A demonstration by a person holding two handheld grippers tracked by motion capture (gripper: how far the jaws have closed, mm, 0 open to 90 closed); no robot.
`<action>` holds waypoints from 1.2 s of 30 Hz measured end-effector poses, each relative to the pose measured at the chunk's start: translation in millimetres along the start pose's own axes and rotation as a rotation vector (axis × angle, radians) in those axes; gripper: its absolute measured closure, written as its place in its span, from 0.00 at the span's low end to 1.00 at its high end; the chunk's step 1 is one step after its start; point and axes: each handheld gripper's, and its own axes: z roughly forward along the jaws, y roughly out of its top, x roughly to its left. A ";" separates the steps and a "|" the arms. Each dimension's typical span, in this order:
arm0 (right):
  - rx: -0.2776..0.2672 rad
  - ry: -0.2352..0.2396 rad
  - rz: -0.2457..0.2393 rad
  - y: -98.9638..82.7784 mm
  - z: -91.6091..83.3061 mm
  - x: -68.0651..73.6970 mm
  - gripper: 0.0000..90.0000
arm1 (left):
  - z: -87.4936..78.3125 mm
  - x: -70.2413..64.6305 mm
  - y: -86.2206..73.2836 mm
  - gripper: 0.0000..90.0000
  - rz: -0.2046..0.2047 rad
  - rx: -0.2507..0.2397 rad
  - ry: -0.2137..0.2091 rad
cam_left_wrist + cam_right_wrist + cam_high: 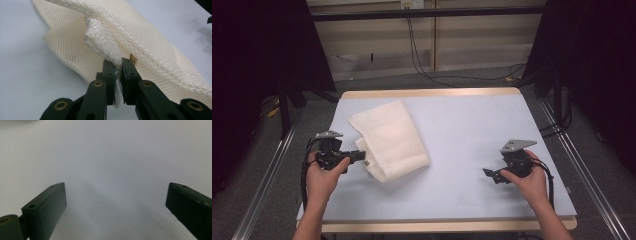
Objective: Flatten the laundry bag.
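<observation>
A cream mesh towel (389, 137) lies folded on the left half of the pale blue table (472, 130). My left gripper (363, 156) is at the towel's near left edge and is shut on a pinched-up fold of it. In the left gripper view the bunched fold of towel (105, 45) rises out of the closed jaws of my left gripper (118, 63), lifted a little off the layer beneath. My right gripper (488, 173) rests low over bare table at the near right, and in the right gripper view the right gripper (116, 197) stands open with nothing between its fingers.
A small brown tag (133, 58) shows at the towel's edge beside the left jaws. Wooden table edges (432, 92) run along the far and near sides. Metal rails (584, 165) flank the table, and cables (422, 60) hang down at the back.
</observation>
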 end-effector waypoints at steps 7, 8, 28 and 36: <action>-0.001 -0.003 -0.003 0.1 -0.3 0.4 0.03 | 7.1 -1.1 7.6 0.92 -0.010 -0.002 -0.019; 0.000 -0.003 -0.002 0.1 -0.4 0.3 0.03 | 8.2 -2.2 9.2 0.92 -0.012 -0.002 -0.025; -0.011 -0.002 -0.013 -0.1 -1.9 -0.8 0.03 | 32.9 -22.6 33.4 0.92 0.011 0.006 -0.074; -0.012 -0.002 -0.010 -0.3 -1.8 -0.5 0.03 | 45.6 -32.3 41.9 0.91 0.016 -0.001 -0.102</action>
